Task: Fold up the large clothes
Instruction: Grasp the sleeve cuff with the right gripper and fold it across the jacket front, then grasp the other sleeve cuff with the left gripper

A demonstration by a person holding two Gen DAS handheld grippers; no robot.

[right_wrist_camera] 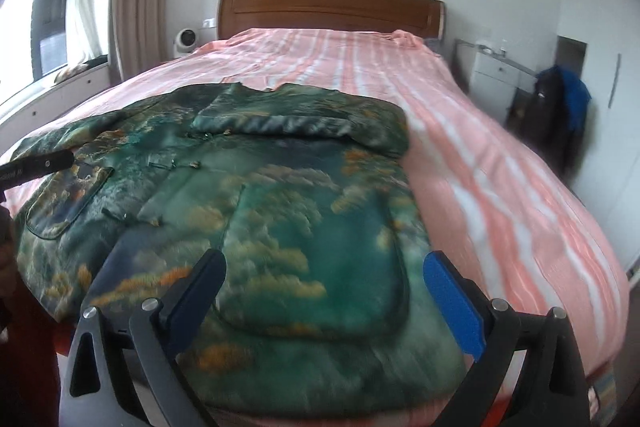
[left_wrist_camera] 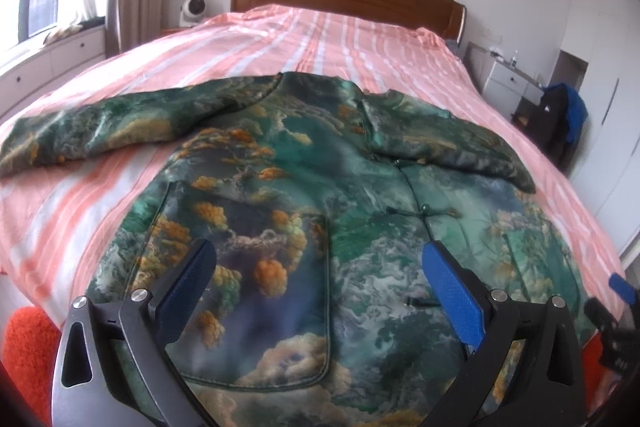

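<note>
A large green jacket (left_wrist_camera: 280, 163) printed with orange and cream clouds lies face up on the bed, collar toward the headboard. Its left sleeve (left_wrist_camera: 80, 131) stretches out flat to the left. Its right sleeve (right_wrist_camera: 296, 123) is folded across the chest. My left gripper (left_wrist_camera: 320, 259) hovers open over the lower front by the left pocket, nothing between its blue pads. My right gripper (right_wrist_camera: 324, 271) is open above the right pocket (right_wrist_camera: 320, 251) and holds nothing. At the right edge of the left wrist view a bit of the right gripper (left_wrist_camera: 620, 287) shows.
The bed carries a pink and white striped sheet (right_wrist_camera: 500, 167) with bare room on the right and toward the wooden headboard (right_wrist_camera: 328, 11). A white fan (right_wrist_camera: 186, 41) stands at the left of the headboard. A nightstand (right_wrist_camera: 492, 79) and a dark bag (right_wrist_camera: 560, 107) stand on the right.
</note>
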